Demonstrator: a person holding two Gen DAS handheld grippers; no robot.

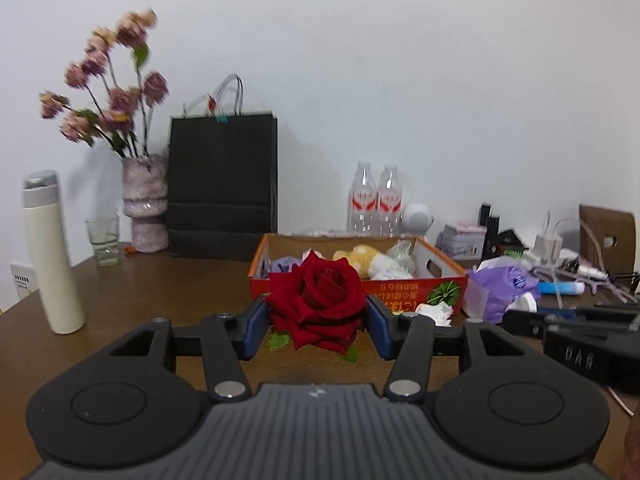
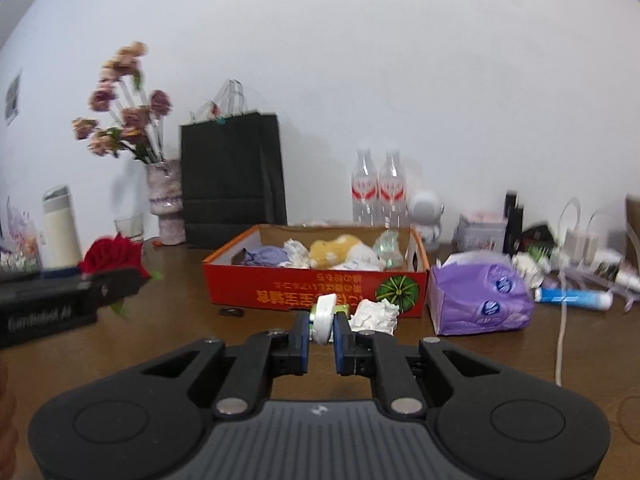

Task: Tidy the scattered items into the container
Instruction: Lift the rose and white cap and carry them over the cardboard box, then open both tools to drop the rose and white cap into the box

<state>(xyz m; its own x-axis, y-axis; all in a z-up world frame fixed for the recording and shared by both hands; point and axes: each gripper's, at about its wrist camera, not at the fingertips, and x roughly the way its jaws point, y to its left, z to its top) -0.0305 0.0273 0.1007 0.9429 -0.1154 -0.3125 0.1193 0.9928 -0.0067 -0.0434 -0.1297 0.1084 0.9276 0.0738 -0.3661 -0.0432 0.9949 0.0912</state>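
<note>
The left hand-held gripper (image 1: 318, 326) grips a red rose (image 1: 318, 300); the right hand-held gripper (image 2: 321, 330) pinches a small white cap-like item (image 2: 324, 318) (identity unclear). The orange box (image 2: 312, 292) sits straight ahead at frame centre, nearer the right one.

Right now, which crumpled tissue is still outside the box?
The crumpled tissue on the table against the box's front wall, beside the right gripper. The other tissue already lies inside, next to the plush.
</note>
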